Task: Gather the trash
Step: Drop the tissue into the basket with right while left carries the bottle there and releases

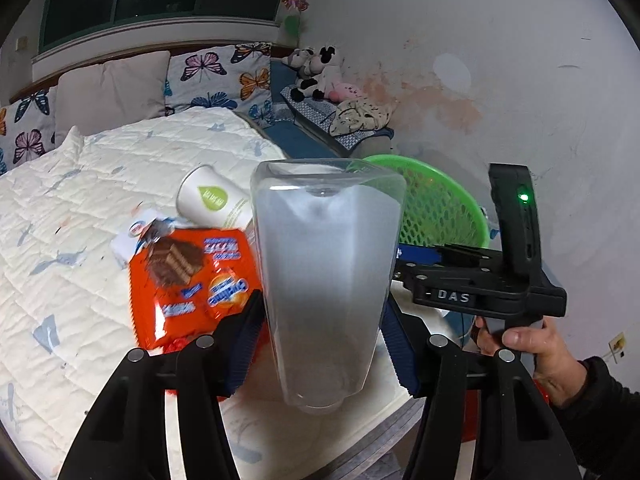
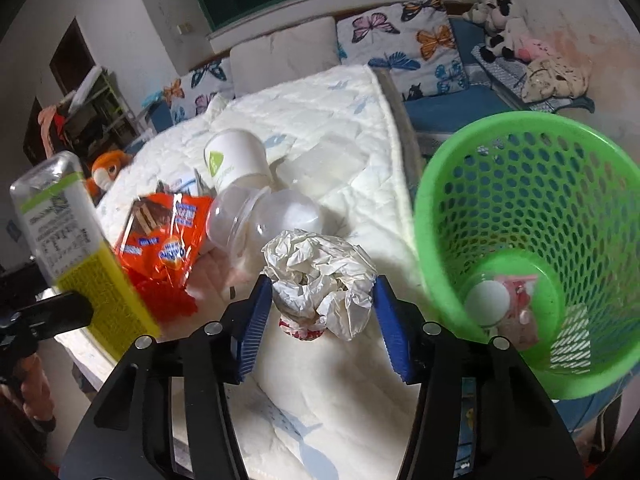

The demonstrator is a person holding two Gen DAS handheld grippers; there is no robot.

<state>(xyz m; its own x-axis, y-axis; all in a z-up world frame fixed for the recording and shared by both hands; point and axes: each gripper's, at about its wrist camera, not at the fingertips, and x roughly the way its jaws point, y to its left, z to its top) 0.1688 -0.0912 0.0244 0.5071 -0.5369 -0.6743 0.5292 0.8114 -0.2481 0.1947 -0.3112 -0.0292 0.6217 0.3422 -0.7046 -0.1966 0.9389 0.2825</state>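
Left claw (image 1: 320, 344) held clear bottle (image 1: 324, 280) | right claw (image 2: 320, 320) squeezed paper ball (image 2: 320, 280) | I feared soft paper slipping, missing green basket (image 2: 532, 184)

Landmark: laundry-style mesh basket (image 2: 532, 216), standing off bed's (image 2: 320, 120) right edge. Crumpled paper wad (image 2: 320, 280) on bed just left of basket, between right gripper (image 2: 320, 312) fingers. Clear plastic cup (image 2: 256, 216) farther left, behind wad. Paper cup (image 2: 236, 158) on its side behind that. Snack wrapper (image 2: 164, 236) left again. Bottle (image 2: 68, 232) farthest left, raised above bed in left gripper (image 1: 320, 344). Small trash pieces (image 2: 504, 304) inside basket. Pillows (image 2: 400, 36) at bed's far end.
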